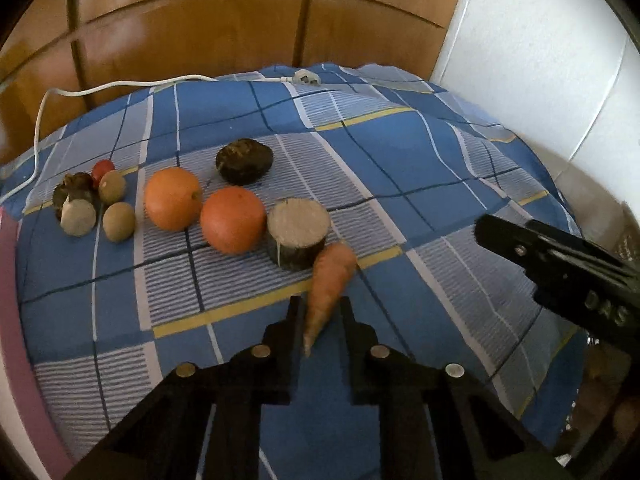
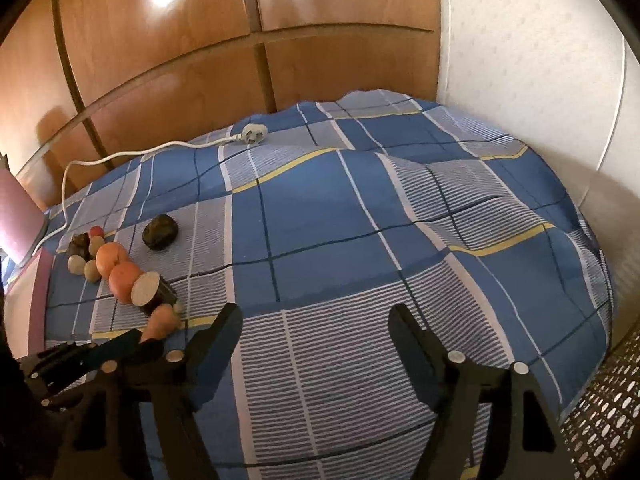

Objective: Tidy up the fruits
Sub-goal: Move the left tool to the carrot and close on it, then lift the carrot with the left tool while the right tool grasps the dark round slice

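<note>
Carrot (image 2: 162,322) lower end hidden behind left gripper (image 2: 138,340); small red fruit (image 2: 95,231) too small to be identified.

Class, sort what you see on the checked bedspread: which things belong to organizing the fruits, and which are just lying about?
Part of the job:
- carrot, clamped in the left gripper
- two oranges
- two small brown fruits
- small red fruit
- right gripper, open and empty

Lying about:
- white cable and plug
- pink object at the bed's edge

Orange carrot (image 1: 328,292), blue plaid bedsheet (image 1: 400,168)
</note>
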